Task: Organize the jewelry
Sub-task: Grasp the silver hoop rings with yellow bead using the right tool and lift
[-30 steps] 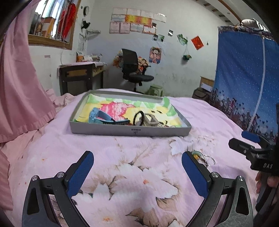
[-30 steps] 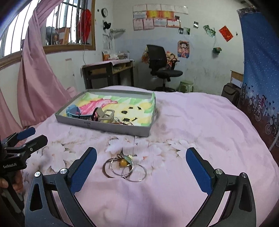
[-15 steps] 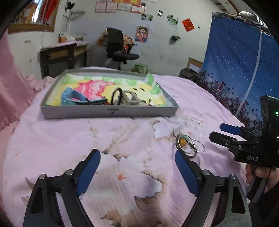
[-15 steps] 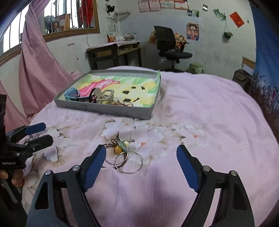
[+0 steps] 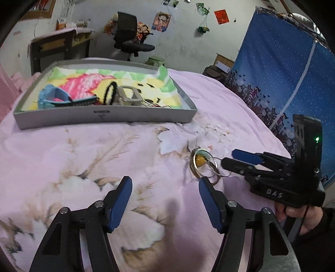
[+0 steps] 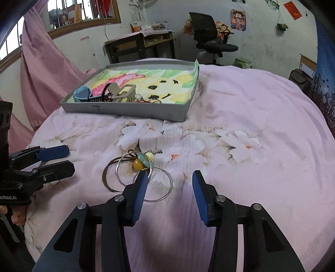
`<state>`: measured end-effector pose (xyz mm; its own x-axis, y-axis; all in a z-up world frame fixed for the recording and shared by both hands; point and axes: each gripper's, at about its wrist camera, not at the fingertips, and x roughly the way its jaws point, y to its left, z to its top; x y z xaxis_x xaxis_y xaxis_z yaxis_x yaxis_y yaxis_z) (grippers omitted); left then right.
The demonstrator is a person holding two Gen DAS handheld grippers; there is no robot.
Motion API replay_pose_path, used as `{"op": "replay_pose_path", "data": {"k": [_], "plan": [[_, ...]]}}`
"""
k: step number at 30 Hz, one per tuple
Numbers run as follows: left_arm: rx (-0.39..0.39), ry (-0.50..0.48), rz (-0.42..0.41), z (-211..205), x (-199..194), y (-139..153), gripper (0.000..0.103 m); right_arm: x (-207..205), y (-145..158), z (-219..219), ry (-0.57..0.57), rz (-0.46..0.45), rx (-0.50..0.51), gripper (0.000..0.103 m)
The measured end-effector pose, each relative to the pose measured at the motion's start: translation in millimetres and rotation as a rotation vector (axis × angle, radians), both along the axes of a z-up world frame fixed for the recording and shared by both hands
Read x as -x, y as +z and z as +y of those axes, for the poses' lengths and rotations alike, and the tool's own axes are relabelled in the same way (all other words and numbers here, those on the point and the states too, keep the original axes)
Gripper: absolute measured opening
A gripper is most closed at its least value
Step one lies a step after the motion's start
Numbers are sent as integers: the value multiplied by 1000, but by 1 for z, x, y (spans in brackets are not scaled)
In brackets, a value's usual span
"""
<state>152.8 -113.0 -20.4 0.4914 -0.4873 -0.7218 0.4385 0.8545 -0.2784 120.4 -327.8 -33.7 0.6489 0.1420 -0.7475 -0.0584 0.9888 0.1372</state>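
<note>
left tongs [image 5: 165,200] closing, empty | right tongs [image 6: 168,188] closing, empty | bangles [image 6: 136,173] part-hidden

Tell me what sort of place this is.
Most likely a bedroom at home: a pink floral bedspread fills the foreground, a desk and black office chair stand by the far wall, and posters hang above them.

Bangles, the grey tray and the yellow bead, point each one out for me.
bangles [image 6: 161,188], right wrist view, on the near ring's wire.
grey tray [image 6: 129,109], right wrist view, on its front wall.
yellow bead [image 6: 139,163], right wrist view, on the bead's middle.
</note>
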Motion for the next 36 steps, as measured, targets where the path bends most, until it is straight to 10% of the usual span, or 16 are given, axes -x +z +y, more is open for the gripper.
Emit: {"op": "replay_pose_path", "data": {"k": [24,36], "plan": [[60,-77,170,-41,-25,-33,10,-14,-17,4,39,84,-28,19],[70,-45,160,-35,-25,-31,5,-11,-11,6,37,43,-2,4]]}}
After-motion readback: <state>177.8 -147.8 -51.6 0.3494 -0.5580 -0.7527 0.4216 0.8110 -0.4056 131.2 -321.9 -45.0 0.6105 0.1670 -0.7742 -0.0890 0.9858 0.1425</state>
